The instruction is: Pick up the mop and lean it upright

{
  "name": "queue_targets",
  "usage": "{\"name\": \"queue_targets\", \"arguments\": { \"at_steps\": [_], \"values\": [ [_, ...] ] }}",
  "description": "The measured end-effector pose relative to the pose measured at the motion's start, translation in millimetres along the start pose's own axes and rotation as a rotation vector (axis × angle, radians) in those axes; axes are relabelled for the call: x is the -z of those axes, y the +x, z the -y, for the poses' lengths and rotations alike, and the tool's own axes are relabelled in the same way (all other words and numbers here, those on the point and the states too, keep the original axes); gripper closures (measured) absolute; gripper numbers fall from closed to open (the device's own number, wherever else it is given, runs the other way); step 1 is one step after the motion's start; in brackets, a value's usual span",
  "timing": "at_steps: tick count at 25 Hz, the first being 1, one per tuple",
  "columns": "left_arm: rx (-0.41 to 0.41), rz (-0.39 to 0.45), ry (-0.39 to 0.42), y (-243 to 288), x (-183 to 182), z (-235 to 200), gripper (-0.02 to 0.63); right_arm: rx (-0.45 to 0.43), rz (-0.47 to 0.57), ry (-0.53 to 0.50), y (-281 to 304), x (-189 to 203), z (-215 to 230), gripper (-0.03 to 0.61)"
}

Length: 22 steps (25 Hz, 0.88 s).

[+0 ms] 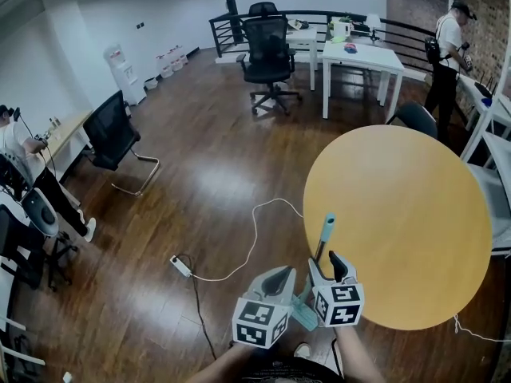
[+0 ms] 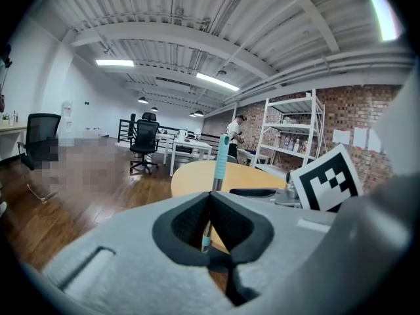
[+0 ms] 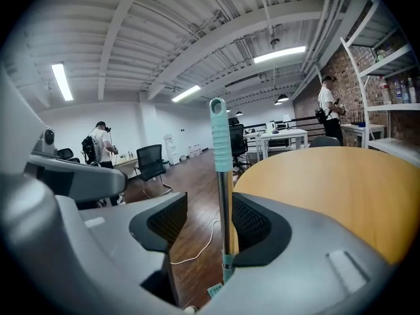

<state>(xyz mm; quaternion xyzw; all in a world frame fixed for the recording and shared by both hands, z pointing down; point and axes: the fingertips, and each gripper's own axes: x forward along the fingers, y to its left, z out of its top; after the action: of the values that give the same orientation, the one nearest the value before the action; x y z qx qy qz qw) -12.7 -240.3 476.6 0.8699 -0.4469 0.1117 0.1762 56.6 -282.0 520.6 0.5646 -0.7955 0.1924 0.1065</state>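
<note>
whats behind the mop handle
The round yellow table is just behind the mop handle, with wood floor left of it. Whether handle and table touch is unclear. The handle's lower end is covered by the right hand-held gripper.
</note>
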Motion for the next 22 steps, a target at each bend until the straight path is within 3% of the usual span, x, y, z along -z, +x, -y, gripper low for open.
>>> {"name": "queue_targets", "arguments": {
  "at_steps": [13, 16, 18, 22],
  "values": [
    [0.054, -0.03, 0.017, 21, -9, -27, 0.611, 0.087, -0.057, 0.03, 48, 1, 24, 0.331],
    [0.052, -0.036, 0.022, 22, -10, -34, 0.611, 0.113, -0.069, 0.021, 56, 2, 31, 0.371],
    [0.054, -0.037, 0.024, 20, -11, -36, 0.611, 0.125, -0.072, 0.005, 56, 3, 30, 0.466],
    [0.06, -0.028, 0.03, 23, -13, -34, 0.611, 0.131, -0.056, -0.013, 52, 2, 33, 0.483]
  ]
}}
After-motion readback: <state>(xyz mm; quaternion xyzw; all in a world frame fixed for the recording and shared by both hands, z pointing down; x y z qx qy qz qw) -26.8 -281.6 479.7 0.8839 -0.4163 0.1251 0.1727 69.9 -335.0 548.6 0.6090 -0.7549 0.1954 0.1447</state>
